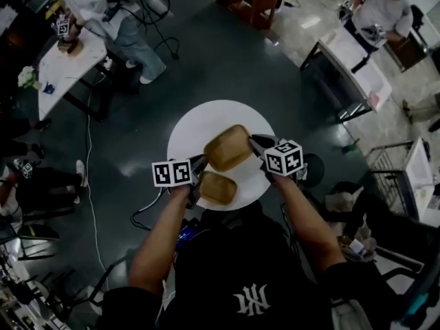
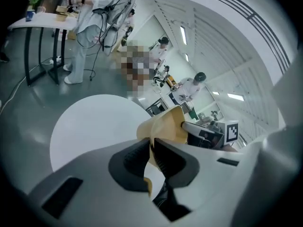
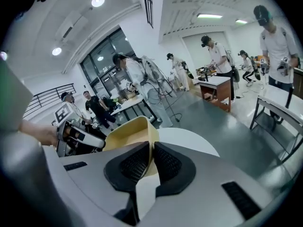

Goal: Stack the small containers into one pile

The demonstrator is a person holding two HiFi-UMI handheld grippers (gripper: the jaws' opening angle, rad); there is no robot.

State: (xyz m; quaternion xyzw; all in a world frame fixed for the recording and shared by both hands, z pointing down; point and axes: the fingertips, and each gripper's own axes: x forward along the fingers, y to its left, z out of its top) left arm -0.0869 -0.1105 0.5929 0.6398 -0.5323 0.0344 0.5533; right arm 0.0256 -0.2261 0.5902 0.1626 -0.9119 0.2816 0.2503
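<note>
Head view obscures the contact points, but left tool (image 2: 150, 160) clamps the near container (image 1: 218, 188), right tool (image 3: 152, 162) the far container (image 1: 227, 147).

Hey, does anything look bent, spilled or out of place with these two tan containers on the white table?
Nothing is spilled. One oddity: the nearer small tan container, pinched in the left gripper, looks creased, its thin wall folding where the jaws clamp it. The farther tan container, in the right gripper, looks undistorted.

- Round white table (image 1: 199, 126) in the middle, on a dark floor (image 1: 227, 53).
- White desk (image 1: 65, 67) far left, a person (image 1: 134, 36) beside it.
- Another person (image 1: 381, 9) far right.
- White cable (image 1: 88, 157) on the left.
</note>
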